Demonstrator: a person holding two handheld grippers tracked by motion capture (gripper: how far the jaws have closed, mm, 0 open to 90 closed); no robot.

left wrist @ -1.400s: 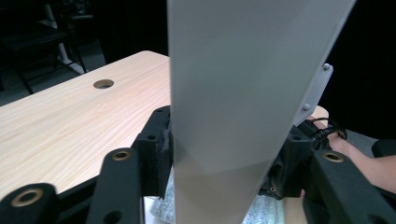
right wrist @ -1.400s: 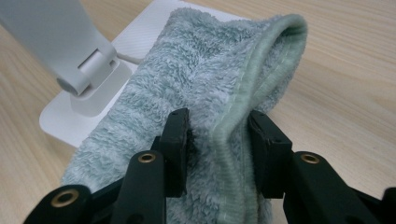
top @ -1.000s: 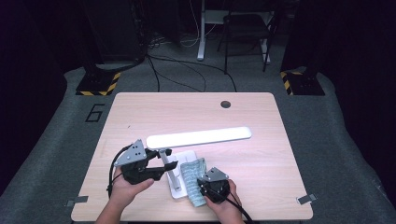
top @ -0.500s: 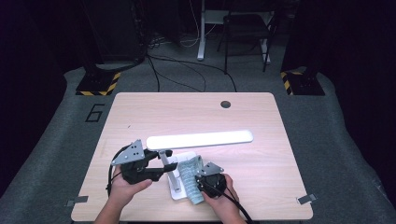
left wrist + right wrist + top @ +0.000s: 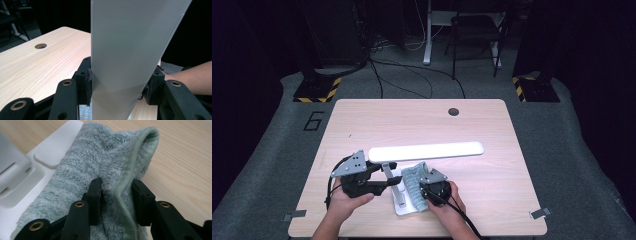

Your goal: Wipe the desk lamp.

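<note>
Your left gripper (image 5: pixel 388 181) clamps the lamp (image 5: pixel 427 150) post near the table's (image 5: pixel 492 125) front edge. Your right gripper (image 5: pixel 424 186) pinches the cloth (image 5: pixel 414 181), draped on the lamp base (image 5: pixel 398 206) just right of the post; its long axis runs front to back.

Room dark, black past the desk (image 5: pixel 492 130) edges; the desk itself is evenly lit from above, wood pale. Lamp bar (image 5: pixel 427 150) near the desk's front edge blows out to flat white in the high view, no detail. High view soft, low-res. Left gripper view: bar (image 5: pixel 130 50) is flat grey, no texture, background black. Right gripper view: cloth (image 5: pixel 100 170) pile sharp at centre, desk corners and white base (image 5: pixel 22 182) blurred, soft shadow in the fold.
</note>
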